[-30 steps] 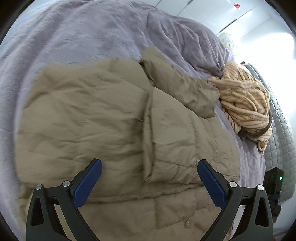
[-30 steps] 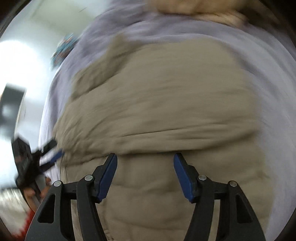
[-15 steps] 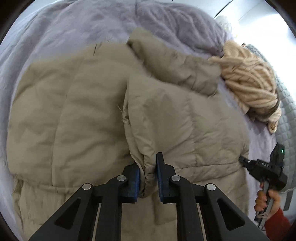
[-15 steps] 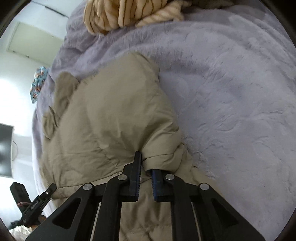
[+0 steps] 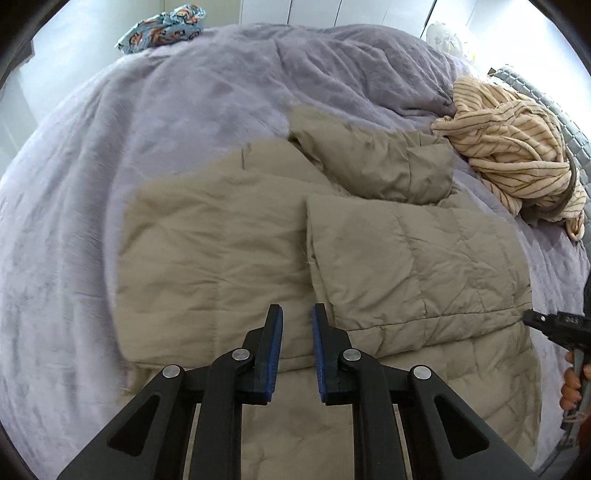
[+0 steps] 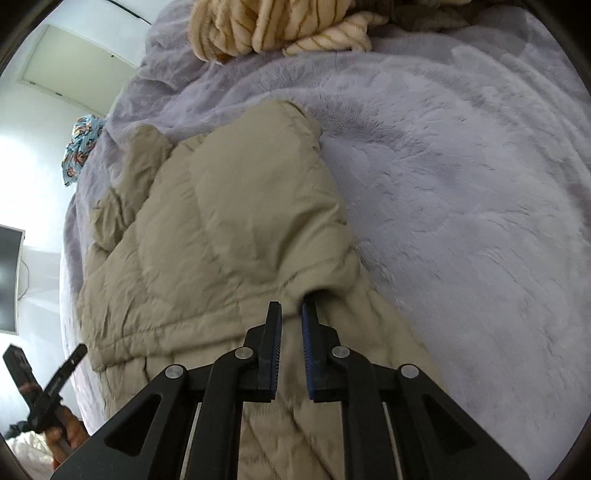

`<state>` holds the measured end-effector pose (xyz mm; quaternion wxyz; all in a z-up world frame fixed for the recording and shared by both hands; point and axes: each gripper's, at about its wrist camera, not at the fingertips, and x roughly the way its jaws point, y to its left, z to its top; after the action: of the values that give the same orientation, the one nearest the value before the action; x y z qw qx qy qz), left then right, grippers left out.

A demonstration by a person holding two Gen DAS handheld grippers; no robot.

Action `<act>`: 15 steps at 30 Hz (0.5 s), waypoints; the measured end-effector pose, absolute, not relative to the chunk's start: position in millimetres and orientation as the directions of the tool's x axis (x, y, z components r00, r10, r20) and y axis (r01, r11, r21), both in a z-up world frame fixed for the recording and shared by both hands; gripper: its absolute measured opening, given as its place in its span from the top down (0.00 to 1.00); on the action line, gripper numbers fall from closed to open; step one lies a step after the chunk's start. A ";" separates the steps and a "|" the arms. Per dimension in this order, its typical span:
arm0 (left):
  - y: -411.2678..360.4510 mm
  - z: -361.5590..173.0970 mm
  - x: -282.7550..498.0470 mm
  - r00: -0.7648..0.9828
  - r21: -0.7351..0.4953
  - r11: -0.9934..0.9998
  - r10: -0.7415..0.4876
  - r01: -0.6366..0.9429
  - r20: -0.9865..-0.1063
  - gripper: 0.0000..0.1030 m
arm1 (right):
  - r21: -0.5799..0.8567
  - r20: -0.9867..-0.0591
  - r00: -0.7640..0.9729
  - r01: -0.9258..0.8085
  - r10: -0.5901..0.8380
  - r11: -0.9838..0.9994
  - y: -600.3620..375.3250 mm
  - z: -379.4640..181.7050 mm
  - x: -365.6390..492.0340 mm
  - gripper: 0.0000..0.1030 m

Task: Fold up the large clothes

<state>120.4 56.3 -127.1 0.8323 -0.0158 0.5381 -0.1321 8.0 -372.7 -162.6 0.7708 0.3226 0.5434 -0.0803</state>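
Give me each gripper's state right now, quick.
Left gripper: slightly open, holding nothing, above the tan puffer jacket.
Right gripper: slightly open, at the jacket's sleeve cuff, not clamped on it.

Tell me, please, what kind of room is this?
Probably a bedroom: a khaki padded jacket lies on a bed covered by a lilac blanket, with a striped garment piled nearby.

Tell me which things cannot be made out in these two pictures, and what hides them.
- Khaki puffer jacket: in both wrist views its near hem is covered by the tongs' black arms.
- Right tongs: the right wrist view is blurred there, so whether they pinch the cuff is unclear.
- Striped beige garment: cut off by the right wrist view's top edge.
- Patterned blue cloth: too small to identify.
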 end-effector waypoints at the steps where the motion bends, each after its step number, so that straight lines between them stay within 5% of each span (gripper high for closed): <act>1: 56.6 -123.4 121.3 0.390 -0.172 0.963 -0.243 0.208 -0.888 0.83 | 0.397 -0.888 0.414 0.466 0.202 0.791 -372.5 -156.2 3.7 0.88; 9: 7.9 -124.0 146.6 0.402 -0.201 0.943 -0.299 0.267 -0.866 0.83 | 0.333 -0.854 0.512 0.395 0.096 0.856 -386.6 -128.8 49.9 0.88; 15: -7.4 -177.5 168.3 0.365 -0.129 0.966 -0.205 0.223 -0.908 0.83 | 0.275 -0.901 0.425 0.402 0.088 0.873 -388.6 -175.8 80.1 0.88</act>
<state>168.3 -7.4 -177.5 0.8262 0.0082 0.5483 -0.1296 80.1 -388.6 -175.8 0.8114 0.2324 0.5275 -0.0969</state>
